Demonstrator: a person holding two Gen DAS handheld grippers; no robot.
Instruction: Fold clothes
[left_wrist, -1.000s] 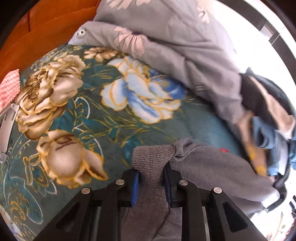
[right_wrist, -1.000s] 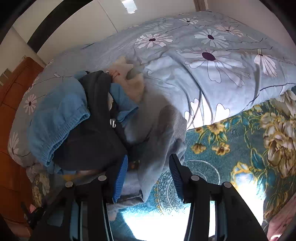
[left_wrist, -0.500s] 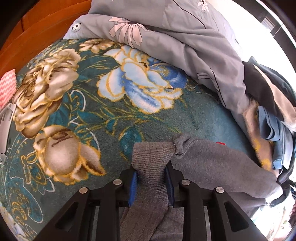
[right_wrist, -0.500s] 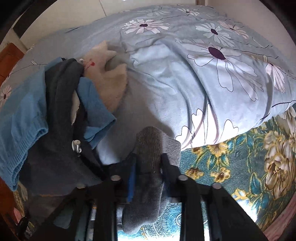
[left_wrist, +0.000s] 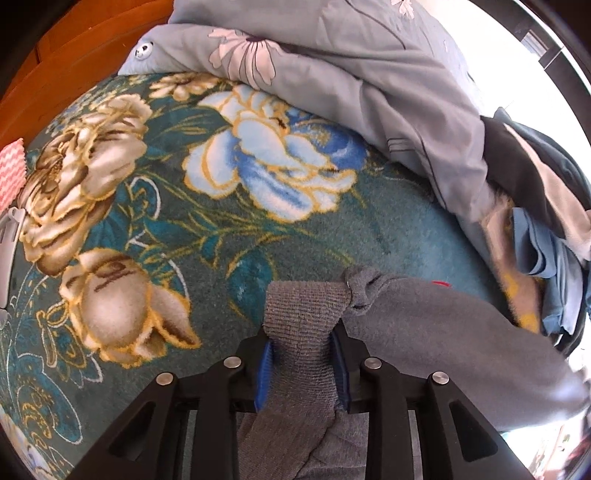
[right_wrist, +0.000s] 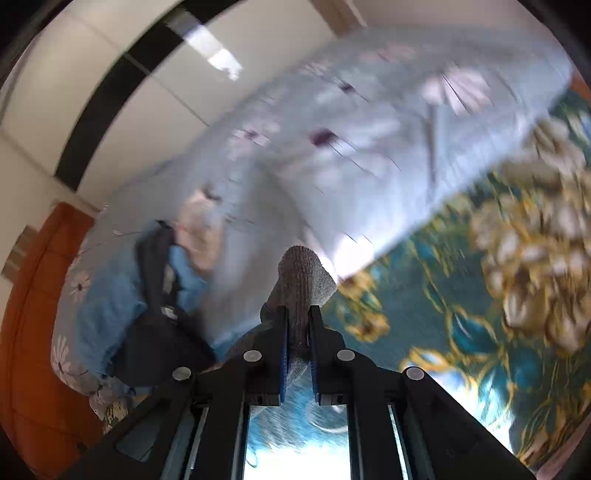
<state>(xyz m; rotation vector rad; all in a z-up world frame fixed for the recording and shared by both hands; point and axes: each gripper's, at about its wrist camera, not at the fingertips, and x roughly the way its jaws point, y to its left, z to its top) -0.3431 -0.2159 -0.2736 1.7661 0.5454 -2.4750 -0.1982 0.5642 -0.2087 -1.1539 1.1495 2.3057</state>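
Left wrist view: the left gripper (left_wrist: 301, 352) clamps the ribbed cuff of a grey knit garment (left_wrist: 424, 325) between its blue pads (left_wrist: 263, 373), the jaws set narrow with the fabric filling the gap. The garment lies on a teal floral blanket (left_wrist: 192, 192), trailing right toward a pile of clothes (left_wrist: 535, 229) beside a grey-blue daisy-print duvet (left_wrist: 351, 66). A small panda-face motif (left_wrist: 144, 51) marks the duvet's corner; no writing is legible.

Right wrist view, motion-blurred: the right gripper (right_wrist: 298, 330) has its jaws closing nearly together on another ribbed edge of the grey knit garment (right_wrist: 301, 280), which sticks up past the fingertips above the blanket (right_wrist: 461, 332).
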